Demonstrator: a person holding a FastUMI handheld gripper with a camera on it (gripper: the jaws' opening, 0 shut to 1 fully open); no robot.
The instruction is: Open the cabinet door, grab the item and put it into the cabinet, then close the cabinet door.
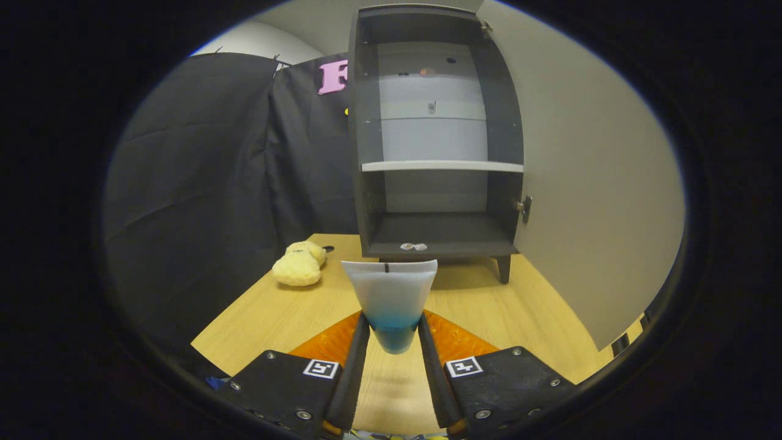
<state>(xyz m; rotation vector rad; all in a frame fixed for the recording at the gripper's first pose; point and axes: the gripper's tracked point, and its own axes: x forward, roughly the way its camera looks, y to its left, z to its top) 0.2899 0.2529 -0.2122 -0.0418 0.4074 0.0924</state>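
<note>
Far left on the wooden table [489, 311]: a yellow plush toy [300, 264], lying loose just beside the cabinet's left foot corner, well clear of the fingers.

Centre: gripper [394, 333] clamped on a translucent tube [391, 302], both fingers pressing its lower, blue-tinted part; flat crimped end up, cap end hanging down between the fingers. Held above the tabletop, short of the cabinet [437, 131], roughly in line with its lower compartment.

Beyond the tube: cabinet open, white shelf [443, 165] dividing an upper bay from a lower one; two small pale bits on the front lip of the bottom board, too small to identify.

Right: door [586, 183] swung wide, hinged on the right side, its broad face near the right finger's path.

Likely risks: the tube's upright top catching the shelf edge if carried in too high; the soft tube slipping or tipping, being pinched near its narrow end; the right side of the tool brushing the door on a drifting approach.

Pose: tool level, pointed straight at the opening, tilted slightly downward toward the table. Holding hand out of sight.
</note>
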